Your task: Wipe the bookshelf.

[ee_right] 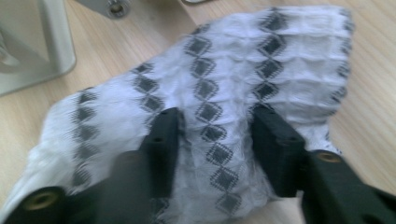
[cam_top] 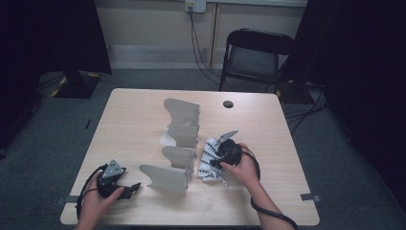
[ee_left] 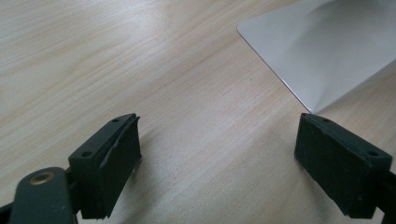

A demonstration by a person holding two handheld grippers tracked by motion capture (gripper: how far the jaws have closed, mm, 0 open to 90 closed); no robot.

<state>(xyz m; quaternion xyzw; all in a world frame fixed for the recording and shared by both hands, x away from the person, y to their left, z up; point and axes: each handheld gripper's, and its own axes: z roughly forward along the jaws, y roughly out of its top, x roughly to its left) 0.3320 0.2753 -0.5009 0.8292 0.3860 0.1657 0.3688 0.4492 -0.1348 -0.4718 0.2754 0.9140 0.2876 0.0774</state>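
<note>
A white cloth with black diamond patterns lies crumpled on the wooden table, right of a grey metal rack of curved upright plates. My right gripper points down into the cloth, and its jaws pinch a raised fold of it. My left gripper rests low at the table's front left. It is open, with bare wood between its jaws, and the nearest rack plate stands just beyond its tips.
A corner of the rack's base lies close to the cloth's far side. A dark round hole sits near the table's back edge. A black folding chair stands behind the table, with cables on the floor.
</note>
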